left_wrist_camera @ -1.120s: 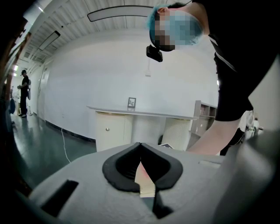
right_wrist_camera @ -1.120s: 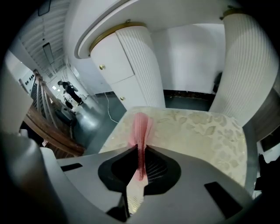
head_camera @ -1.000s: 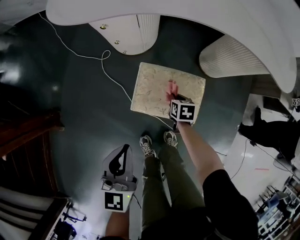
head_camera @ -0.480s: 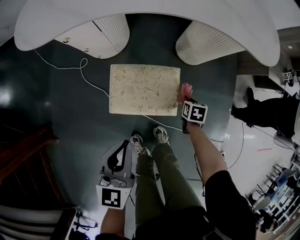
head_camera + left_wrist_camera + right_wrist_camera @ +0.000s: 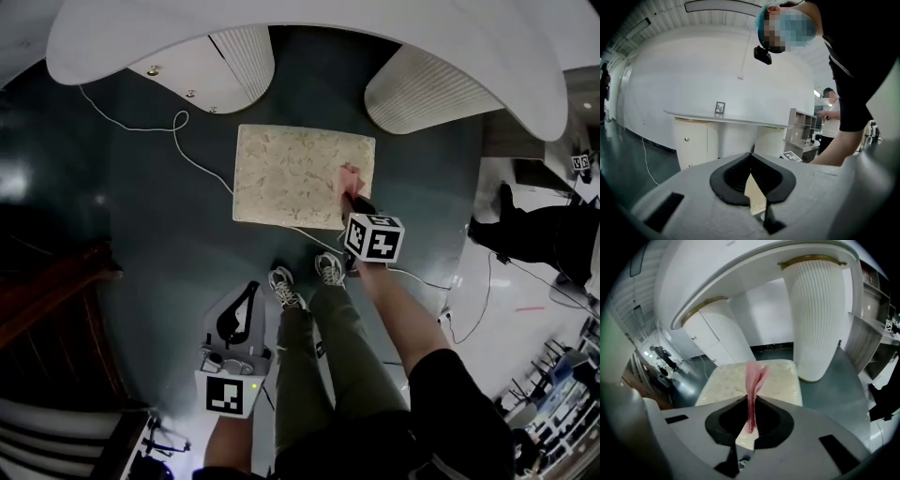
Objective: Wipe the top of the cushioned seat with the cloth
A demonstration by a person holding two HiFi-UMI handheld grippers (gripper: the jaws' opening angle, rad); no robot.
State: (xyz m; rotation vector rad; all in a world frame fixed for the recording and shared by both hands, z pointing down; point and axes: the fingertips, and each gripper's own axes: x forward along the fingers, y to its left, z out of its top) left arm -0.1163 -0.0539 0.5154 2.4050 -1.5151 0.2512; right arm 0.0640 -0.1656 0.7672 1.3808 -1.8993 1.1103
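The cushioned seat [image 5: 291, 173] is a cream, floral-patterned pad, seen from above on the dark floor. My right gripper [image 5: 352, 199] is over its near right part, shut on a pink cloth [image 5: 348, 178] that lies against the seat top. In the right gripper view the cloth [image 5: 755, 375] sticks up from between the closed jaws of that gripper [image 5: 751, 398], with the seat [image 5: 726, 380] just beyond. My left gripper [image 5: 249, 289] hangs low at the left, away from the seat. In its own view the left gripper [image 5: 751, 155] is shut and holds nothing.
A white curved counter [image 5: 309, 19] on two ribbed pedestals [image 5: 427, 89] stands right behind the seat. A white cable [image 5: 192, 159] runs across the floor past the seat's left and near edges. The person's shoes [image 5: 305, 277] are just in front of the seat. Another person [image 5: 548, 239] stands at the right.
The right gripper with the cloth slid off past the seat's right edge, then came back onto its near right part. The left gripper stayed low and shut.
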